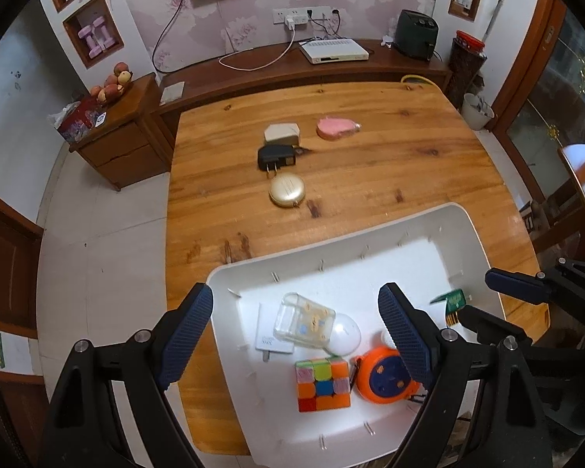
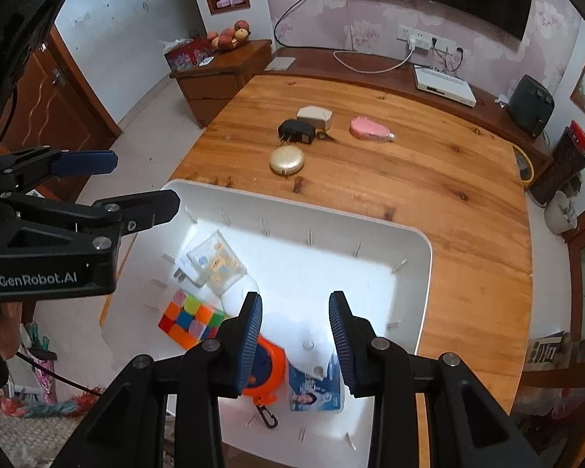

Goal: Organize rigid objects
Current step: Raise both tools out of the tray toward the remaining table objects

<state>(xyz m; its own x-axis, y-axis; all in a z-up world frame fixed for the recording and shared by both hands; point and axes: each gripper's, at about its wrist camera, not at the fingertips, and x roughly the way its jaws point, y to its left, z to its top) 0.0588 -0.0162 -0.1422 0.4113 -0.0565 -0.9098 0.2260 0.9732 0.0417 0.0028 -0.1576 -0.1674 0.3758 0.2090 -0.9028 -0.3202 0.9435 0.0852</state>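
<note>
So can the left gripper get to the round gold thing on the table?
Probably yes. The left gripper is open and empty above the white bin; the gold case lies on bare table, its top uncovered, though the black plug's prongs sit close.

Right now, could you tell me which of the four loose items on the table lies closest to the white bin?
The round gold compact; the black plug adapter, beige box and pink item lie farther away.
</note>
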